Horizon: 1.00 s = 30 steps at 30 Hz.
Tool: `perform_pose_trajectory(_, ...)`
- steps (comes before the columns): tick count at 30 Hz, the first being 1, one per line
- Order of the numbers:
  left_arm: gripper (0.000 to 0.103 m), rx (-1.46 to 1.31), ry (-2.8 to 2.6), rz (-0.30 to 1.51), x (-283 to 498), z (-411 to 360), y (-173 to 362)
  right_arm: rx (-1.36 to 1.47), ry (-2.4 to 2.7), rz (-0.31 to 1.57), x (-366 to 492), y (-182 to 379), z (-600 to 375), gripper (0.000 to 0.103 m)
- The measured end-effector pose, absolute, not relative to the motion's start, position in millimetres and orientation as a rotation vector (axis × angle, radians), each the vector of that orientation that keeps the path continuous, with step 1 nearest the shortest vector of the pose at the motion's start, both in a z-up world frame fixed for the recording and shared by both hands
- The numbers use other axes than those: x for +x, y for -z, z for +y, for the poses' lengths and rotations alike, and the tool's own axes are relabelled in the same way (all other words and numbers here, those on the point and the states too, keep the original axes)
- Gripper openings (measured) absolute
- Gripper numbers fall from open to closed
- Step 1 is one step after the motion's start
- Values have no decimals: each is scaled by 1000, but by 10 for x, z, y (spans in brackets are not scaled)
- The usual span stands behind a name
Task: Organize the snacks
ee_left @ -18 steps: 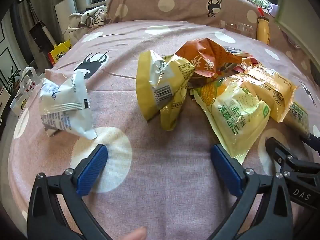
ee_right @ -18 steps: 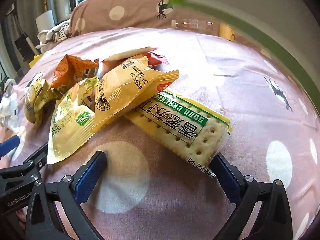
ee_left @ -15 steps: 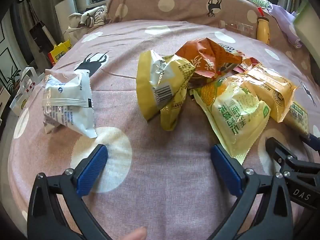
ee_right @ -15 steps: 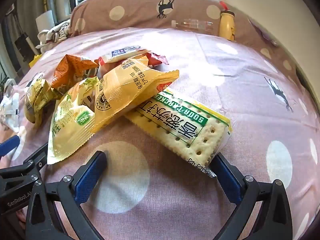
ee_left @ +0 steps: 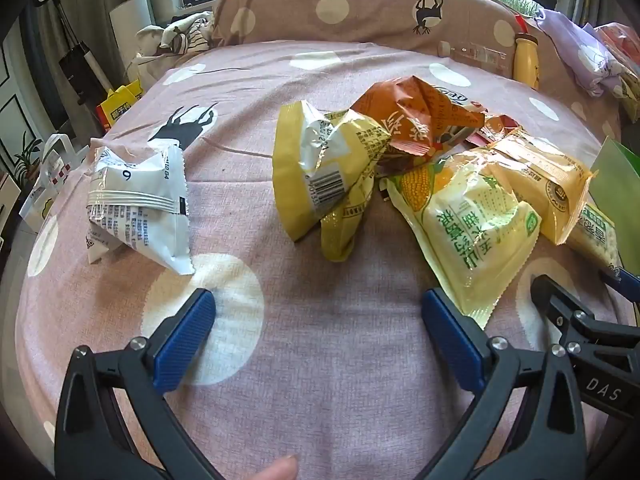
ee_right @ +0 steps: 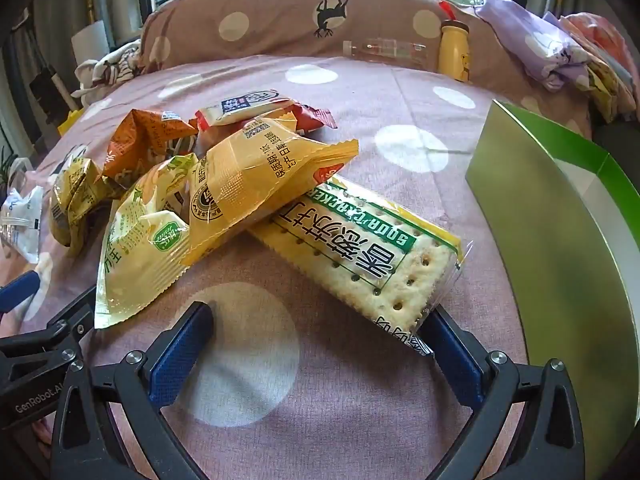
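The snacks lie in a loose heap on the bed (ee_left: 320, 360), with no sorting done yet. Taking the cracker pack (ee_right: 360, 248) as the landmark: an orange-yellow bag (ee_right: 256, 184) overlaps its far-left end, a corn bag (ee_right: 140, 248) sits just left of that, a crumpled yellow bag (ee_left: 320, 176) and an orange bag (ee_left: 412, 116) lie further left, and a white packet (ee_left: 136, 200) lies well apart at the far left. A green box (ee_right: 560, 248) stands just right of the crackers.

The left tool (ee_left: 316, 340) hangs with its jaws wide apart over bare sheet, holding nothing. The right tool (ee_right: 316, 344) is likewise wide apart and empty, its right pad beside the near corner of the cracker pack.

The crackers look like the likely first pick. A clean grip would span the pack's short width near its free end, away from the overlapping bag, and close gently so the crackers do not crack. Lifting slowly should let the upper bag slide off rather than drag along.
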<state>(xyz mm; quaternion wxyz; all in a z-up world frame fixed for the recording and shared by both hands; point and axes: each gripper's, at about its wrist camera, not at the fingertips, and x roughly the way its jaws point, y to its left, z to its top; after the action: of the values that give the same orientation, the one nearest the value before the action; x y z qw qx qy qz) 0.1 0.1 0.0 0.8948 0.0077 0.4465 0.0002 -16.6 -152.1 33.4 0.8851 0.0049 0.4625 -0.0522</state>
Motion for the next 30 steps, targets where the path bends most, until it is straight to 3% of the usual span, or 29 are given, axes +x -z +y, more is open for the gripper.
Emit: perform_pose_trajectory(30, 103, 18, -1, 923, 18, 13, -32, 10, 109, 962, -167, -328, -1523, 103)
